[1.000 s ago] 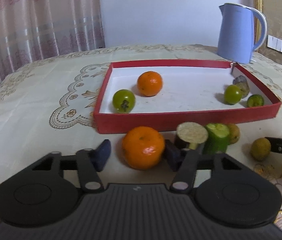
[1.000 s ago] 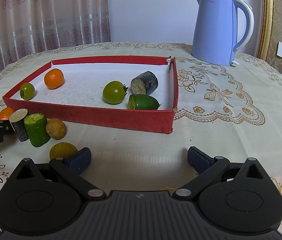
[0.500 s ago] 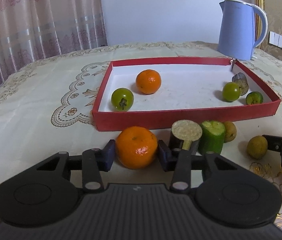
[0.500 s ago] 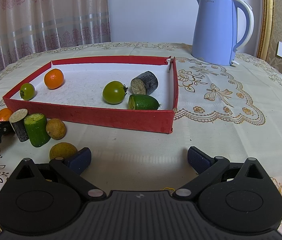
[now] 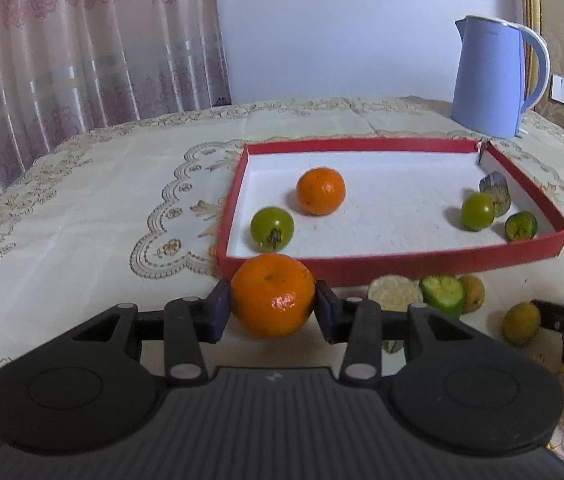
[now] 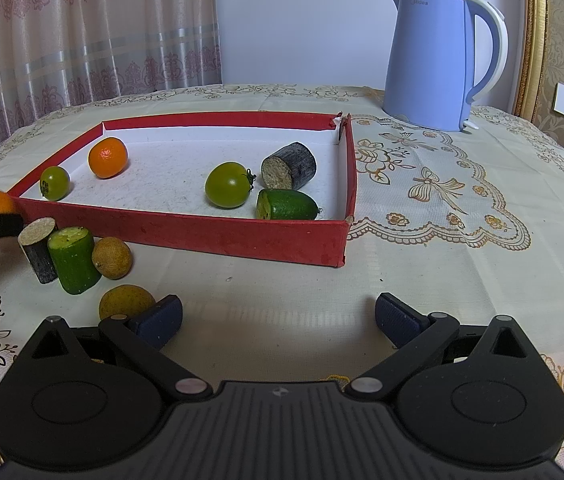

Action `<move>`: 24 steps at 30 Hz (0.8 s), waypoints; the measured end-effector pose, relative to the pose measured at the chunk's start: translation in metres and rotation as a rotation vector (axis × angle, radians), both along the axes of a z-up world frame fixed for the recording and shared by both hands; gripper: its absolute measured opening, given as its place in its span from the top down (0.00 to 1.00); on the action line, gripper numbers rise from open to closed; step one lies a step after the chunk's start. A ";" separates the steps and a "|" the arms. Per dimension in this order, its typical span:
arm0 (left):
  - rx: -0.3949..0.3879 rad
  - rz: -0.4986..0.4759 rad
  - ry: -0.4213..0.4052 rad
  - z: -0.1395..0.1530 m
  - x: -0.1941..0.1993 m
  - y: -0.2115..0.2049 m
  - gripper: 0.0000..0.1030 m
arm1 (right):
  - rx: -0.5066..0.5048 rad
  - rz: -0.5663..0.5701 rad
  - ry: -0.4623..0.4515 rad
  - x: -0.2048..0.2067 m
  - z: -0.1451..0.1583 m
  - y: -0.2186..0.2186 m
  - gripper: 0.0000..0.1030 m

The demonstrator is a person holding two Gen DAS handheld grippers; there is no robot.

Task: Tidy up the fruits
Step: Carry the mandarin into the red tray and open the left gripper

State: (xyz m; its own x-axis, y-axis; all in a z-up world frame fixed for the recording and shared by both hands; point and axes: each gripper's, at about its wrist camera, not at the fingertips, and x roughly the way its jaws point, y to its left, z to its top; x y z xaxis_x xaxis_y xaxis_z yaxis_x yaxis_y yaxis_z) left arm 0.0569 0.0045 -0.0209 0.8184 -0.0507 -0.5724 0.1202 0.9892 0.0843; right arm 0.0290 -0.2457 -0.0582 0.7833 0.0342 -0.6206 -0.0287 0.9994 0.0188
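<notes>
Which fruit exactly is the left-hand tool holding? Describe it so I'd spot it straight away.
Find the red tray on the table, in front of the blue kettle. Just outside its near left corner, the left gripper is shut on an orange. A second orange lies inside the tray; the held one is outside, clamped between two dark blue pads.

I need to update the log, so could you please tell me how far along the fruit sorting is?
Done: five pieces lie in the red box. In hand: the left gripper has just closed its jaws on an orange outside the box. Left: a dark cut piece, a green cut piece and two brownish fruits on the tablecloth. The right gripper is open.
</notes>
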 end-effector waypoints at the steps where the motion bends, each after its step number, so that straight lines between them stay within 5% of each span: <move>1: -0.001 -0.005 -0.009 0.004 0.001 -0.001 0.61 | 0.000 0.000 0.000 0.000 0.000 0.000 0.00; 11: -0.008 -0.067 -0.036 0.025 0.037 -0.031 0.61 | 0.000 0.000 0.000 0.000 0.000 0.000 0.00; 24: 0.030 -0.086 0.063 -0.008 0.079 -0.051 0.58 | 0.000 0.000 0.000 0.000 0.000 0.000 0.00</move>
State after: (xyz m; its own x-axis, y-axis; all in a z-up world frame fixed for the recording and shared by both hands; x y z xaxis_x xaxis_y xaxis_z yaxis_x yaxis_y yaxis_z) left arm 0.1359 -0.0467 -0.0292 0.7743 -0.1017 -0.6245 0.2110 0.9720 0.1032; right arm 0.0291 -0.2459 -0.0581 0.7830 0.0343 -0.6210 -0.0290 0.9994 0.0186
